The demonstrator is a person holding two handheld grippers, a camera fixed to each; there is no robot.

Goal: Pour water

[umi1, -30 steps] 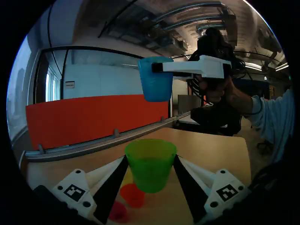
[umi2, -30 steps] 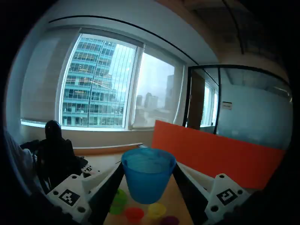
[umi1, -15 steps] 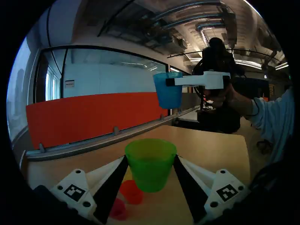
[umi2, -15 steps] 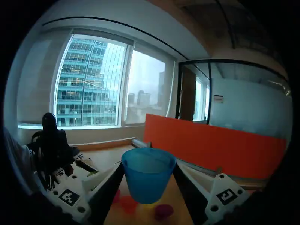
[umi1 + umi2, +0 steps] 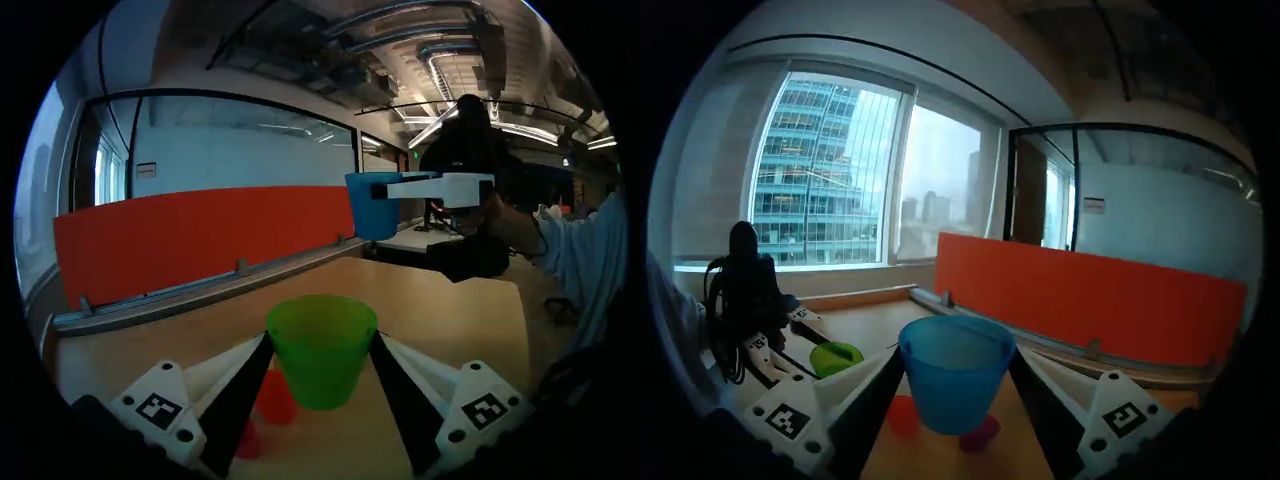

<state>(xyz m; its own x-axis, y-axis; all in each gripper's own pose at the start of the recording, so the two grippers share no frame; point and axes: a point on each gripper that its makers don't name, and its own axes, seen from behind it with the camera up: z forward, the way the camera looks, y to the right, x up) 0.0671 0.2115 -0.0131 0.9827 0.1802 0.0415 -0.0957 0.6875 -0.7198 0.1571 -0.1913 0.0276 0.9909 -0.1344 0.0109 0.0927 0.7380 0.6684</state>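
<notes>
My left gripper is shut on a green cup, held upright above the wooden table. Farther off in the left gripper view, a hand holds the right gripper high over the table's far side, with the blue cup in it. In the right gripper view my right gripper is shut on that blue cup, upright, and the green cup in the left gripper appears lower left. I cannot tell whether either cup holds water.
Small cups stand on the table below: a red one and a pink one in the left gripper view, a red one and a purple one in the right gripper view. An orange partition lines the table's far edge.
The right gripper with the blue cup has drawn away from the left gripper, moving right and lower in the left gripper view. The green cup stays gripped.
</notes>
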